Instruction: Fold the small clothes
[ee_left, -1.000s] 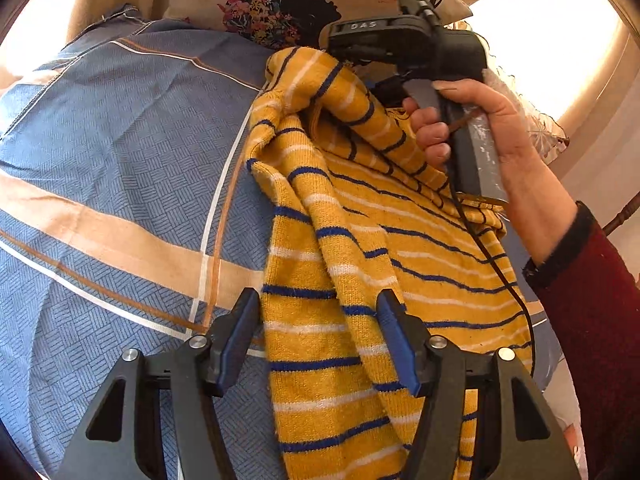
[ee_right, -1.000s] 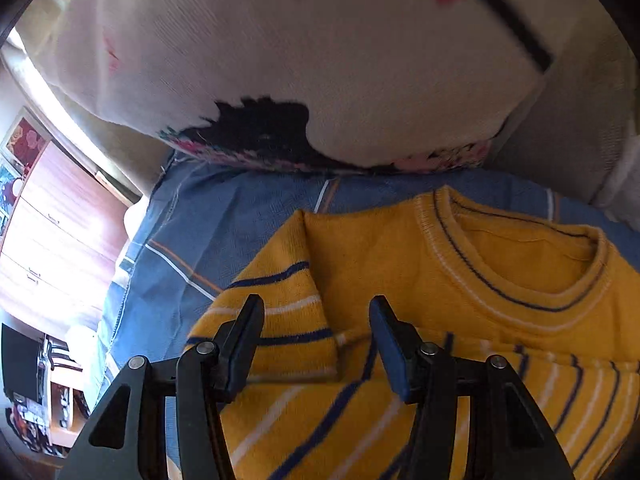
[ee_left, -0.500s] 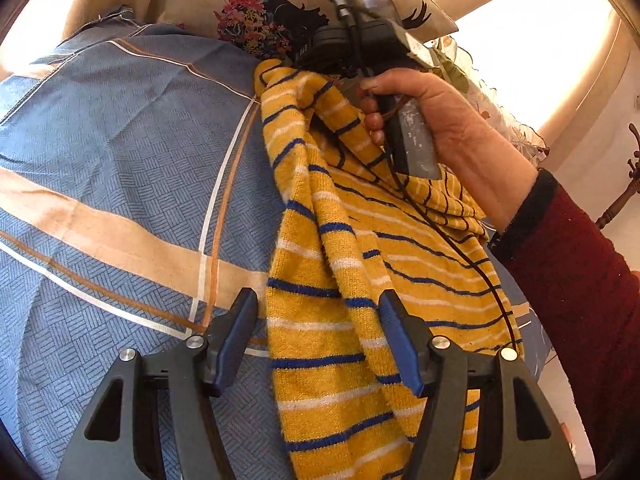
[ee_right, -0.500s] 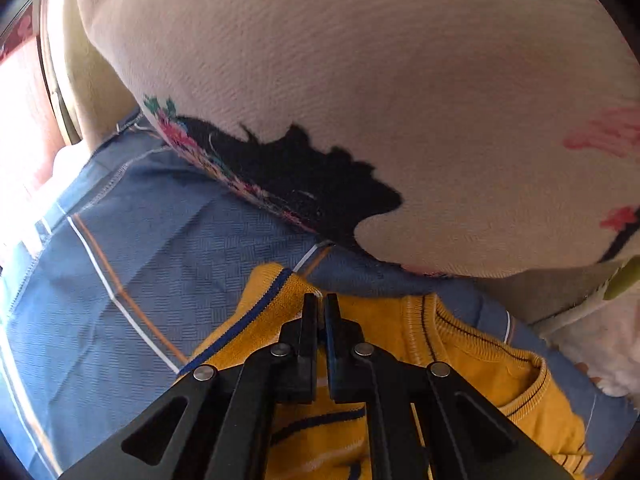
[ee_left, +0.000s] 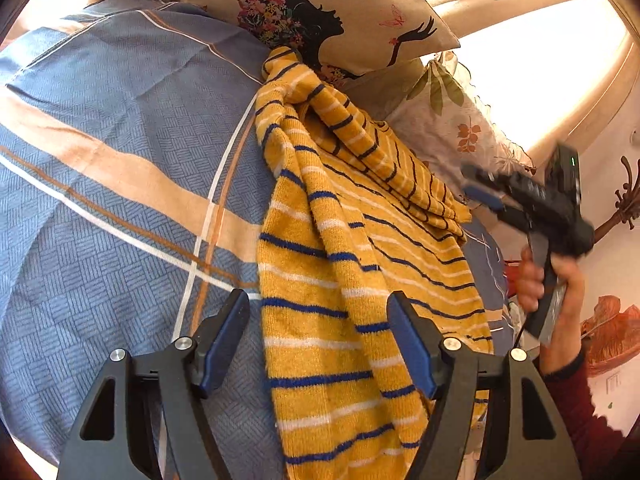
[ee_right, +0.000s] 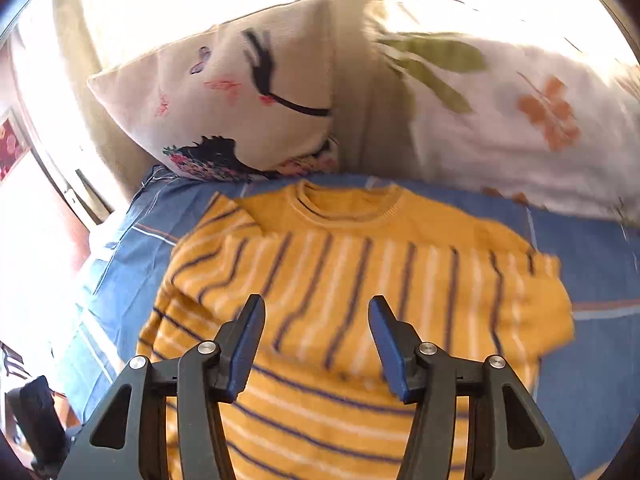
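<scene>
Both grippers are seen with their jaws apart and nothing pressed between the pads; each pair has just been opening. Left gripper (ee_left: 318,344) is held low over the near part of a yellow striped sweater (ee_left: 344,264), whose hem end passes between the blue pads (ee_left: 224,340) without being touched by them. Right gripper (ee_right: 316,344) is held above the sweater (ee_right: 360,280) and clear of it, the knit being seen beneath its spread fingers; in the left wrist view this same tool (ee_left: 532,204) appears off to the right of the garment, blurred, gripped by a hand (ee_left: 556,292) in a dark red sleeve (ee_left: 580,412). The sweater is laid on a blue bedsheet (ee_left: 120,160) crossed by beige, white and orange bands, with its round collar (ee_right: 346,206) turned toward the pillows. One sleeve is folded across the chest, its stripes running crosswise to those of the body, and the far edge is bunched into a ridge in the left wrist view. Just beyond the collar a pillow printed with a black silhouette and flowers (ee_left: 320,12) is propped, and beside it a second pillow with green leaves and orange blossoms (ee_right: 500,120) is seen against bright window light
</scene>
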Demonstrator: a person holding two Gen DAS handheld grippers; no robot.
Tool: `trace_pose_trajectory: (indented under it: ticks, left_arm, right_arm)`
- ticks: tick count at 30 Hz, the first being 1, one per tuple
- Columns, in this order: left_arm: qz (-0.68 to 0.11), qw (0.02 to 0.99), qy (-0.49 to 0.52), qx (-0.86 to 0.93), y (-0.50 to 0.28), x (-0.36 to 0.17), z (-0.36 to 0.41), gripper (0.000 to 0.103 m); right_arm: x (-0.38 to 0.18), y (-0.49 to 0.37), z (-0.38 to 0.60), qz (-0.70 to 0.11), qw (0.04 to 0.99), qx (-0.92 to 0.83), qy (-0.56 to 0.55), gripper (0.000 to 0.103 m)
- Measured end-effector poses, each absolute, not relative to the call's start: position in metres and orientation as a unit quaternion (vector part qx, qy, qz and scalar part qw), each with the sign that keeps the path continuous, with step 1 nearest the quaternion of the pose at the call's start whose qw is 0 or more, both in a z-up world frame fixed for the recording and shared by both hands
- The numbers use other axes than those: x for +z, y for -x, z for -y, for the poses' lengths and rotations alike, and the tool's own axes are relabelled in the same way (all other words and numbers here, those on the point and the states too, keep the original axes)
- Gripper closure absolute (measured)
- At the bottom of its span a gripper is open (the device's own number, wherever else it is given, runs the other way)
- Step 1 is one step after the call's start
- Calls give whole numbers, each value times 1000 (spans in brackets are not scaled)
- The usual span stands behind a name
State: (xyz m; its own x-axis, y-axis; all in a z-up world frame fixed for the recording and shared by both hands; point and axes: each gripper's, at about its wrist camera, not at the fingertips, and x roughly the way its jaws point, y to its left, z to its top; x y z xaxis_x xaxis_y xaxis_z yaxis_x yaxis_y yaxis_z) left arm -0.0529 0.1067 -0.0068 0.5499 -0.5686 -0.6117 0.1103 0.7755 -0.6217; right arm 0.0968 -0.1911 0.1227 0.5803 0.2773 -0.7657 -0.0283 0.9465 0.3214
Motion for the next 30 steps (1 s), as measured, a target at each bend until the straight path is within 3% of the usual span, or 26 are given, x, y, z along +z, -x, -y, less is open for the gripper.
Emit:
trace_pose_trajectory:
  ticks: [6,13,30]
  left_arm:
    - [-437,823,290,-217,73,-9,-102,33]
    - [-446,791,333,-254,107,-16,-88,34]
    - [-452,766,343,-304,140,-27,-86,34]
  right_arm:
    - [71,32,276,-464,848,40,-252,36]
    - [32,108,263,-417,797,159,-407,36]
    - [12,159,216,-393,763,284,-428,37]
